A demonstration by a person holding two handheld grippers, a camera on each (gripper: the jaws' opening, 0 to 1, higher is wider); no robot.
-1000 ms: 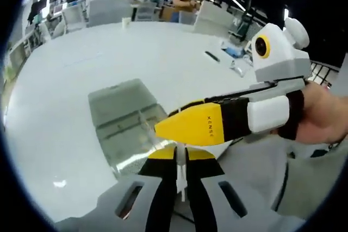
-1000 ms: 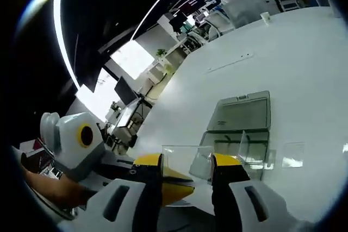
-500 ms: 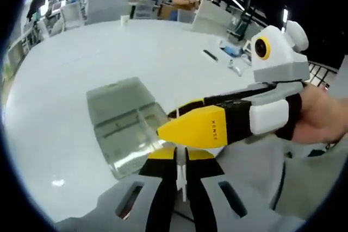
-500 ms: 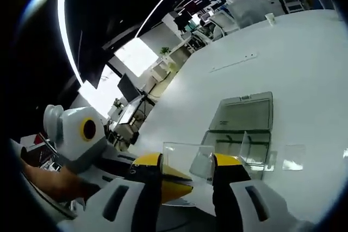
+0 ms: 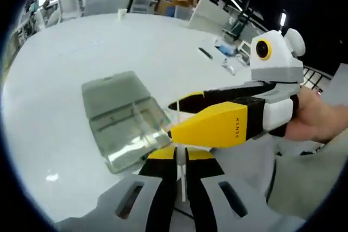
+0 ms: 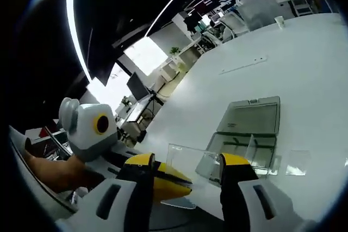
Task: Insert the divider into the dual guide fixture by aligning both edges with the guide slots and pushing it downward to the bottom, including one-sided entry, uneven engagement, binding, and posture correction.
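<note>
Holding the clear divider (image 6: 187,158) up edge-on, near side of the open fixture (image 5: 128,126) on the white table (image 5: 65,63): your left gripper (image 5: 181,162) is pinched on it, your right gripper (image 6: 185,167) spread across its width.

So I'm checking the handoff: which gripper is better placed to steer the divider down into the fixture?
Probably both, led by the left gripper: shut on the divider edge, fixture just ahead. The right gripper spans the divider's width and looks best for levelling.
</note>
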